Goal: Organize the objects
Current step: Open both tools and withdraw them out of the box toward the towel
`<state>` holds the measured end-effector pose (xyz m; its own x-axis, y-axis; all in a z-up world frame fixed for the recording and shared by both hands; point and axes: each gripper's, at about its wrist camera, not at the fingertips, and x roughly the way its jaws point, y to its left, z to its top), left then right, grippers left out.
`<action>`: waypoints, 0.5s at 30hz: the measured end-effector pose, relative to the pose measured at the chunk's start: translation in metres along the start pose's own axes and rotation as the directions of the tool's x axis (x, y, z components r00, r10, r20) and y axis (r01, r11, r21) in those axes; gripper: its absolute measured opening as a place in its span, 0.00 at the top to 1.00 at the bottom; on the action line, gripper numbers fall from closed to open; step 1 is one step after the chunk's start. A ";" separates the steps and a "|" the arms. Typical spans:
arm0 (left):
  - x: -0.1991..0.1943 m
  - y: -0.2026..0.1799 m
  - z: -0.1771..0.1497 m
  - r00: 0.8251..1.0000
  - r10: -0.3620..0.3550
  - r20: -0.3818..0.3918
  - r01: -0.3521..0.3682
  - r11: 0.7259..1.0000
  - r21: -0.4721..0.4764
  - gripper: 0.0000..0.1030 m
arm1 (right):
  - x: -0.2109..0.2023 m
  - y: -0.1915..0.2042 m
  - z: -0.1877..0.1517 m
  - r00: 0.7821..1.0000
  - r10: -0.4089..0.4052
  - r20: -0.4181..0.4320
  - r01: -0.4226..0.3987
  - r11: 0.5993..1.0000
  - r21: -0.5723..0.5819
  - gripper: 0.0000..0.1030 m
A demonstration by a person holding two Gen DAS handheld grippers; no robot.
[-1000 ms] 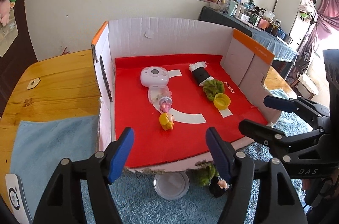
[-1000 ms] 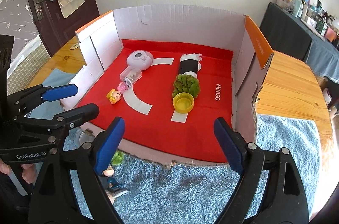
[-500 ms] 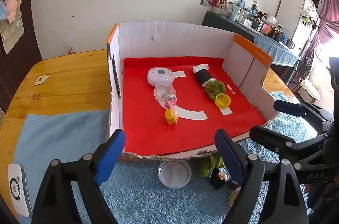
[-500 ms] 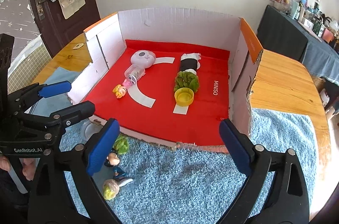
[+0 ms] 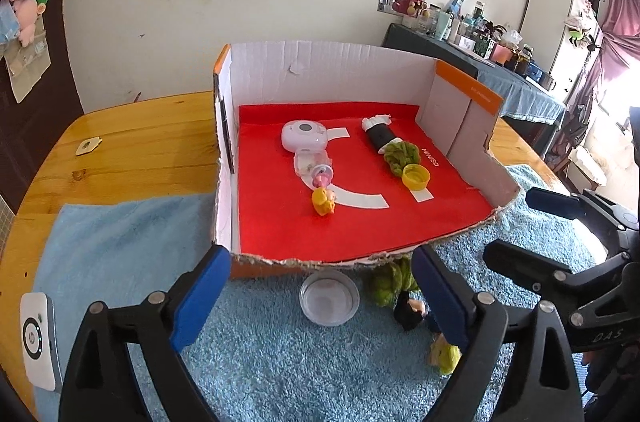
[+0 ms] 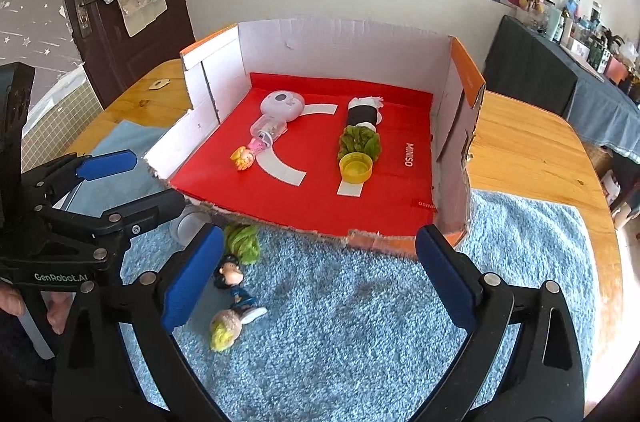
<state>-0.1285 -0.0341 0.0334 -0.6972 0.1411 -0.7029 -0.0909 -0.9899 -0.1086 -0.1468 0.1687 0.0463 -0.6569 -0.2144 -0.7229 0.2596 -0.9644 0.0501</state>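
Between placements; left gripper (image 5: 320, 286) just widened, empty; right gripper (image 6: 320, 274) released, empty; next: grasp dark-haired figurine (image 6: 229, 276) on blue towel (image 6: 360, 322).

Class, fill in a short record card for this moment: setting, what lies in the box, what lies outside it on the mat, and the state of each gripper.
Setting: cardboard box with red liner, on a blue mat over a wooden table
In box, left row: white device, clear capsule, yellow figure
In box, right row: black roll, green scrunchie, yellow cap
On mat: clear lid, green toy, dark-haired figure, blond figure
Left gripper: open, empty, jaws just widened
Right gripper: open, empty
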 end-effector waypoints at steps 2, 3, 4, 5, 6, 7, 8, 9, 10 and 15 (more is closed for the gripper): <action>-0.002 0.000 -0.003 1.000 0.000 -0.001 0.000 1.000 -0.001 0.09 | -0.002 0.001 -0.003 1.000 -0.001 0.000 0.001 1.000 -0.001 0.05; -0.003 0.000 -0.004 1.000 0.000 0.000 0.000 1.000 0.000 0.09 | -0.003 0.002 -0.004 1.000 0.000 0.001 0.000 1.000 -0.001 0.05; -0.003 -0.001 -0.005 1.000 0.001 -0.001 -0.001 1.000 0.001 0.09 | -0.004 0.002 -0.005 1.000 0.000 0.001 0.000 1.000 -0.001 0.05; -0.004 -0.001 -0.006 1.000 0.002 -0.002 -0.002 1.000 0.002 0.09 | -0.004 0.003 -0.007 1.000 0.000 0.001 0.000 1.000 -0.001 0.05; -0.004 -0.002 -0.008 1.000 0.002 -0.002 -0.002 1.000 0.003 0.09 | -0.004 0.003 -0.007 1.000 0.001 0.001 -0.001 1.000 -0.001 0.05; -0.005 -0.002 -0.009 1.000 0.003 -0.003 -0.003 1.000 0.004 0.09 | -0.004 0.003 -0.007 1.000 0.001 0.000 -0.001 1.000 -0.001 0.05; -0.005 -0.002 -0.010 1.000 0.004 -0.004 -0.004 1.000 0.004 0.09 | -0.004 0.004 -0.009 1.000 0.002 -0.001 -0.002 1.000 -0.001 0.05; -0.006 -0.002 -0.011 1.000 0.005 -0.004 -0.005 1.000 0.004 0.09 | -0.005 0.005 -0.011 1.000 0.002 -0.001 -0.002 1.000 -0.002 0.05; -0.006 -0.002 -0.013 1.000 0.005 -0.005 -0.005 1.000 0.003 0.09 | -0.005 0.006 -0.013 1.000 0.003 -0.003 -0.003 1.000 -0.003 0.05; -0.006 -0.002 -0.019 1.000 0.008 -0.013 -0.008 1.000 0.000 0.09 | -0.005 0.010 -0.023 1.000 0.007 -0.011 -0.007 1.000 -0.007 0.05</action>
<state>-0.1108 -0.0326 0.0243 -0.6886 0.1337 -0.7127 -0.0854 -0.9910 -0.1033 -0.1242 0.1635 0.0348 -0.6470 -0.2189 -0.7303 0.2692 -0.9618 0.0498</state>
